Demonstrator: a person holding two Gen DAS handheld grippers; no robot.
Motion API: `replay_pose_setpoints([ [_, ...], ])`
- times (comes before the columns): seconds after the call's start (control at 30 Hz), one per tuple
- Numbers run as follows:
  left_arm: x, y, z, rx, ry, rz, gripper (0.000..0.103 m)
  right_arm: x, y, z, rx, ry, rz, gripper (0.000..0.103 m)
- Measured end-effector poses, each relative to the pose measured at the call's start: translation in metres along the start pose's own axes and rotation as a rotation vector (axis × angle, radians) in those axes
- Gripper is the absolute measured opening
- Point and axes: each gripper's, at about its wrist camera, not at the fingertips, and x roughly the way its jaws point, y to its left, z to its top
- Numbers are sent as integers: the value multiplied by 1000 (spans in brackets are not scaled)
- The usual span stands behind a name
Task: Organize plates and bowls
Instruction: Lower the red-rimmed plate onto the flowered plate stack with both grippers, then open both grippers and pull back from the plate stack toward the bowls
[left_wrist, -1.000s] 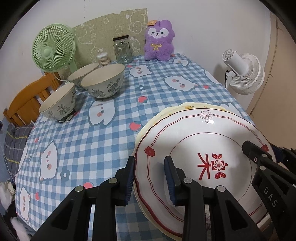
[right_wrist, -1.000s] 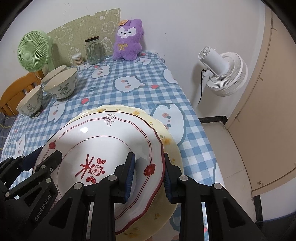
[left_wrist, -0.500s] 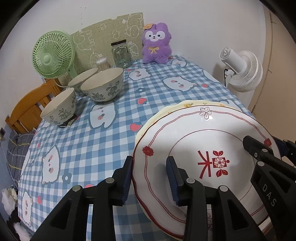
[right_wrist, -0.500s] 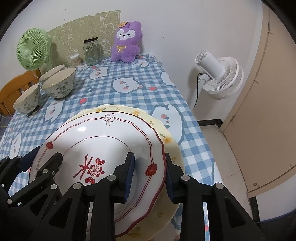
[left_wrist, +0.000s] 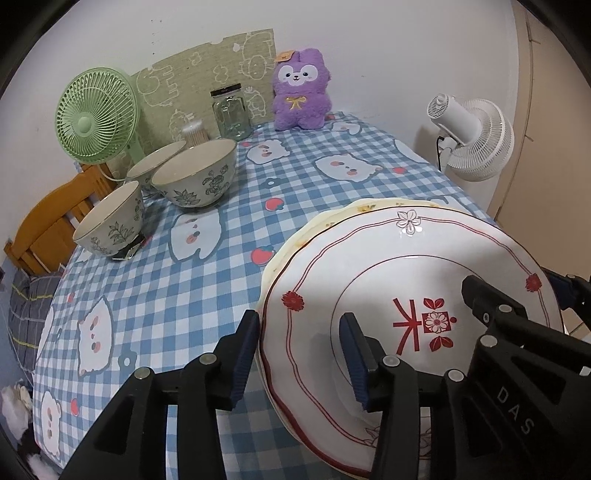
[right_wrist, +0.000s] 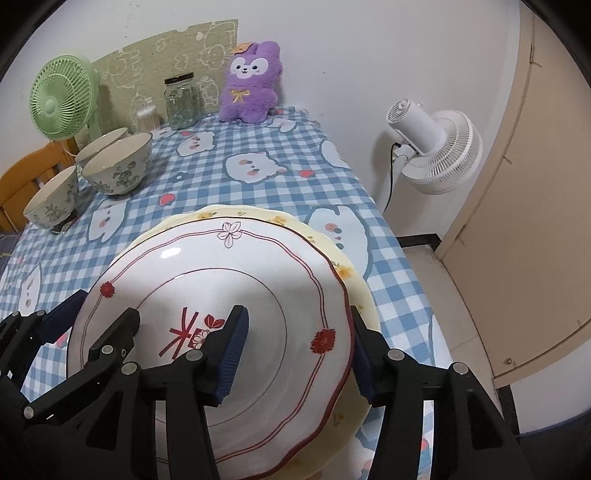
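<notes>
While resting stacked on the checked surface (left_wrist: 229, 206) at its near edge: white red-rimmed plate (left_wrist: 406, 295) atop yellow plate (right_wrist: 354, 273), now freed, stacking judged done. Flanking its rims: left gripper (left_wrist: 299, 354) and right gripper (right_wrist: 299, 354), jaws opening, wider than a second ago, no longer clamped. Beyond, well apart: three bowls (left_wrist: 195, 177), unobstructed.

I see the table (left_wrist: 229, 206) under a blue-checked cloth. Three floral bowls (left_wrist: 195, 177) sit at its far left; a glass jar (left_wrist: 232, 112), toothpick holder (left_wrist: 194, 132) and purple plush (left_wrist: 300, 94) line the wall. The yellow plate (right_wrist: 354, 280) lies near me, the red-rimmed plate (right_wrist: 236, 295) stacked on it.
</notes>
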Motion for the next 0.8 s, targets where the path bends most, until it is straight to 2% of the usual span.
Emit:
replay_pose_setpoints([
  [0.13, 0, 1, 0, 2, 3, -25, 54, 0, -3, -1, 6, 9, -27, 56],
  [0.37, 0, 4, -1, -6, 20, -56, 58, -7, -2, -1, 0, 1, -40, 56],
  [0.43, -1, 3, -1, 3, 20, -73, 71, -10, 0, 0, 1, -5, -28, 60],
  [0.5, -6, 1, -1, 18, 8, -81, 72, -14, 3, 2, -4, -9, 4, 62],
  [0.63, -16, 0, 1, 34, -11, -91, 75, -25, 14, 5, -25, -33, -3, 65],
  [0.8, -28, 11, 6, 19, -19, -103, 76, -36, 20, 11, -13, -41, 29, 66],
])
